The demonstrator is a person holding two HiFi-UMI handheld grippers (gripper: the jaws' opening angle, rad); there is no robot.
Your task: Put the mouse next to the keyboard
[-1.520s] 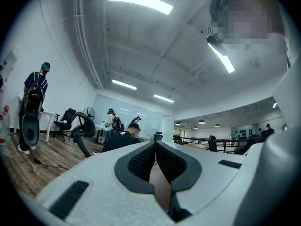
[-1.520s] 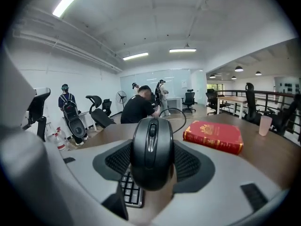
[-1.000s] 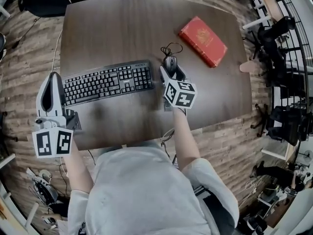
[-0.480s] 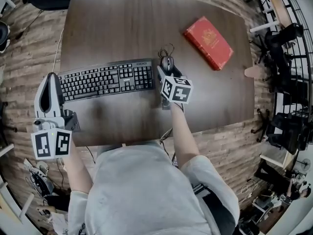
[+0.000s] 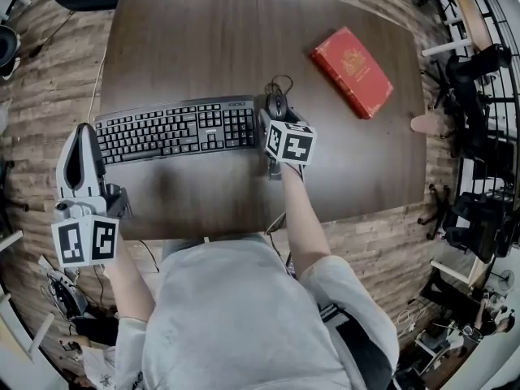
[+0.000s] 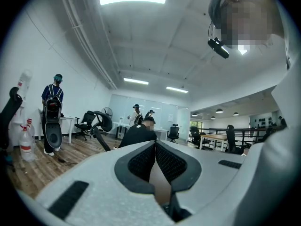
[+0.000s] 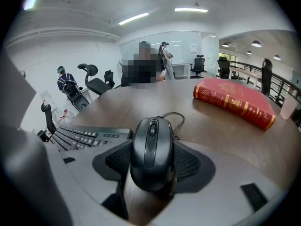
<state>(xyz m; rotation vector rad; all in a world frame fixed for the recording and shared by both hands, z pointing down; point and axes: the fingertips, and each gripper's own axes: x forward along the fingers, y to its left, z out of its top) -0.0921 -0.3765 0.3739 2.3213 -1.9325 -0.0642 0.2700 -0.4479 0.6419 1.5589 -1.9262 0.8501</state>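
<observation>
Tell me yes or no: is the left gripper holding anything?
No, in the left gripper view the left gripper has its jaw tips meeting with nothing caught between them.

The mouse (image 7: 151,147) is glossy black, and the keyboard (image 5: 175,130) is black with white lettering. The book (image 5: 352,71) is red with gold stamping. The tabletop (image 5: 203,47) is dark brown woodgrain. The left hand-held gripper (image 6: 155,147) and right hand-held gripper (image 7: 151,166) are pale grey with black lining. Their cubes (image 5: 290,143) carry black-and-white square markers.

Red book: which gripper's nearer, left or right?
Right. The right gripper, shut on the mouse by the keyboard's right end, sits left of the book; the left gripper hangs past the keyboard's left end.
</observation>
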